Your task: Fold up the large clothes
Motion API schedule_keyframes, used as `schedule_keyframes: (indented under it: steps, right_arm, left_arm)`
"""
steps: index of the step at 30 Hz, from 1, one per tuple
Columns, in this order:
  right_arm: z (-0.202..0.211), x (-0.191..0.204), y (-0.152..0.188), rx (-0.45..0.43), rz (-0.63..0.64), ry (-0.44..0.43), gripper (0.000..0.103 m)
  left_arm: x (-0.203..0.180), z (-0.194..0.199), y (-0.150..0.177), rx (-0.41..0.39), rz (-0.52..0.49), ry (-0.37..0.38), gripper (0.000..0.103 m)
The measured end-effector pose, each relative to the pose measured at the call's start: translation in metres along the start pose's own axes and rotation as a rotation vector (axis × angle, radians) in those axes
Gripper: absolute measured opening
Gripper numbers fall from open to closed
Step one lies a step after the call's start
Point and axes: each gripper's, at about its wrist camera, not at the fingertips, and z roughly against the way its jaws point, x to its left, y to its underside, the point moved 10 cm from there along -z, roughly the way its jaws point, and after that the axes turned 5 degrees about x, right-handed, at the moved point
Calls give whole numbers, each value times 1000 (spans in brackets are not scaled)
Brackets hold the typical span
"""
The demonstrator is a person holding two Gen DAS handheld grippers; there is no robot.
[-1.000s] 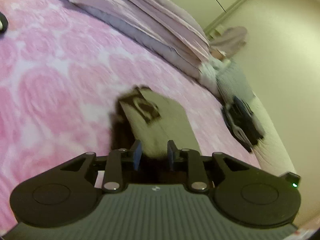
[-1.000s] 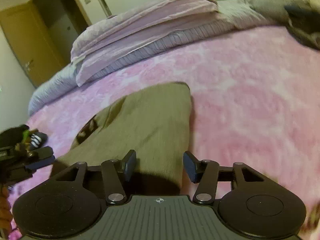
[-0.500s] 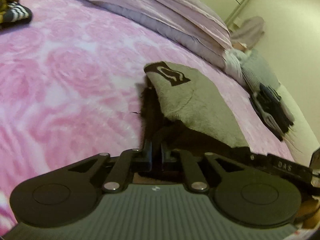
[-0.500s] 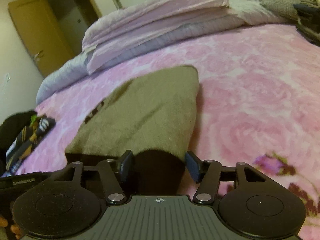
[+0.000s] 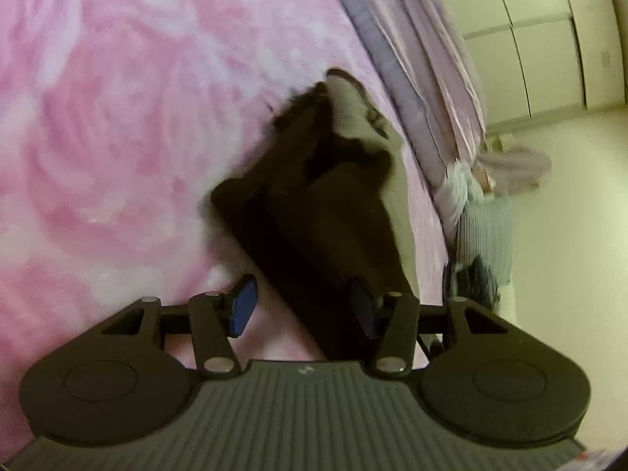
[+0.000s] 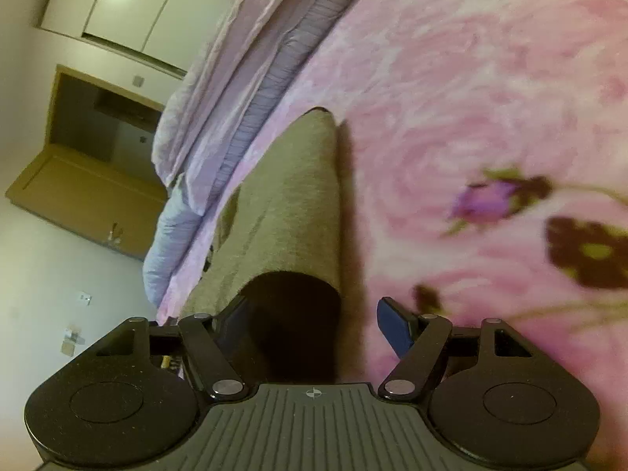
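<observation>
An olive-brown folded garment [image 6: 290,204] lies on the pink rose-patterned blanket [image 6: 451,90]. In the right wrist view its rounded near fold sits between the fingers of my right gripper [image 6: 314,325], which is open. In the left wrist view the garment [image 5: 333,204] looks dark and blurred, with its paler far end by the bedding. My left gripper [image 5: 304,306] is open too; the garment's near end runs between its blue pads [image 5: 241,308] and leans toward the right one. Both views are strongly tilted.
Folded lilac and striped bedding [image 6: 243,78] is stacked along the far side of the blanket. A wooden door [image 6: 78,180] and white wardrobe [image 6: 129,4] stand behind it. Dark and grey clothes [image 5: 482,243] are piled by the wall.
My left gripper, shut on the garment's edge half a second ago, now stands open. Both grippers have rolled sideways. The right gripper has stayed open at the garment's near fold.
</observation>
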Motion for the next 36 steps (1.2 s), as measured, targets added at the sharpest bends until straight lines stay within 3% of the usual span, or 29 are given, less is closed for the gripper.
schedule_keyframes:
  steps: [1,2,3,4,5,8,12,15,18,20,22,23,25,30,31,32,33,36]
  right_arm:
    - [-5,3,0,7,5,-14,63]
    - [-11,6,0,21,7,-31,45]
    - [-17,6,1,32,1,-22,42]
    - [-21,8,3,29,7,-15,33]
    - [-22,13,5,23,31,-12,29]
    - [-20,33,21,25,118,51,17]
    - [-27,73,72,99,182,65,15]
    - [-50,90,114,223,200,35,24]
    - [-55,75,118,260,175,62,44]
    - [-40,61,92,205,135,44,65]
    - [-28,44,57,125,86,52,73]
    - [-23,35,37,84,63,53,74]
    - [-27,16,2,54,0,29,75]
    - [-57,-3,-45,42,-119,-61,74]
    - [-65,0,-45,53,-104,-76,68]
    - [-72,3,-41,67,-77,-58,47]
    - [-77,4,-38,75,-50,-11,24]
    - [-73,11,-16,60,-43,-8,20]
  left_arm:
    - [-1,-2,-4,-17,12,9,41]
    - [-2,-4,-8,-31,16,16,37]
    - [-3,-5,-12,-44,14,19,31]
    - [-3,-5,-17,-52,11,22,18]
    - [-3,-4,-19,-55,9,24,16]
    - [-4,13,-26,-76,-35,11,13]
    - [3,56,-50,-147,-111,-36,12]
    - [22,78,-70,-186,-155,-113,13]
    - [33,77,-72,-128,-133,-98,18]
    - [32,82,-68,-129,-160,-92,22]
    - [32,86,-58,-120,-155,-70,30]
    - [36,87,-50,-105,-139,-57,39]
    - [38,80,-38,-71,-96,-25,47]
    - [31,59,-27,-58,-82,12,44]
    - [30,56,-30,-58,-86,1,31]
    - [29,55,-35,-56,-85,0,16]
    - [28,57,-43,-57,-88,6,15]
    - [30,70,-71,-99,-130,-30,13]
